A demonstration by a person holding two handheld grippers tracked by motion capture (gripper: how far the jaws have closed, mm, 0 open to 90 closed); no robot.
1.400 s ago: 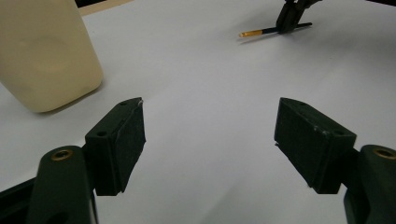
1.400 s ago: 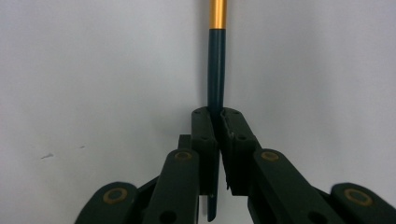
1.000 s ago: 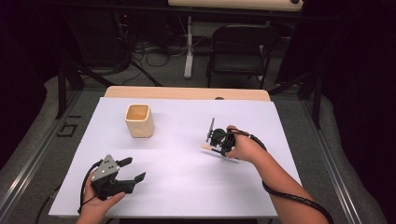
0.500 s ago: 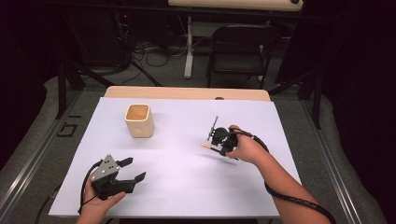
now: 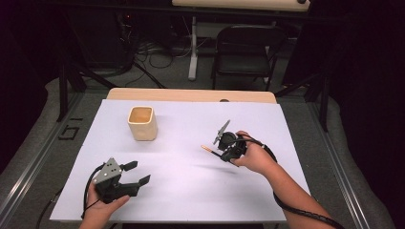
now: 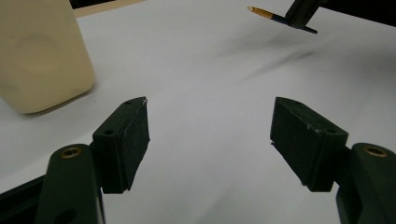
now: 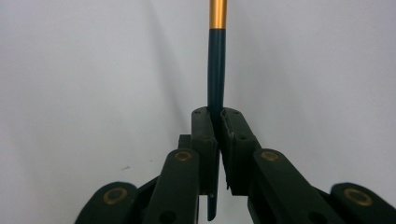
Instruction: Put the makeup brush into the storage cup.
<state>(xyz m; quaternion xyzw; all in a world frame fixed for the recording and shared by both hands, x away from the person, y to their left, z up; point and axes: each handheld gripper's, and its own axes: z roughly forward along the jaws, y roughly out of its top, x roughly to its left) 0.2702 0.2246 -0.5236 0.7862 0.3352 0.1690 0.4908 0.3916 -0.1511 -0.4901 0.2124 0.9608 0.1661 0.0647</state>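
My right gripper point(image 5: 223, 151) is shut on a thin dark blue pen with a gold end point(image 7: 216, 70) and holds it off the white table sheet point(image 5: 191, 191), right of centre. The pen point(image 5: 210, 150) points left toward the table's middle. In the left gripper view the pen point(image 6: 275, 17) hangs at the top right with its shadow on the sheet below it. A cream square cup point(image 5: 142, 122) stands upright at the back left, and the cup point(image 6: 39, 56) also rises at the upper left of the left gripper view. My left gripper point(image 5: 136, 174) rests open near the front left edge, with nothing between its jaws.
A wooden table edge point(image 5: 191, 95) runs along the back of the sheet. Behind the table stand a black folding chair point(image 5: 244, 52) and cables on the floor. Metal rails point(image 5: 28, 167) flank the table on both sides.
The right gripper has lifted the pen off the sheet and shifted slightly toward the front. The left gripper has not moved.
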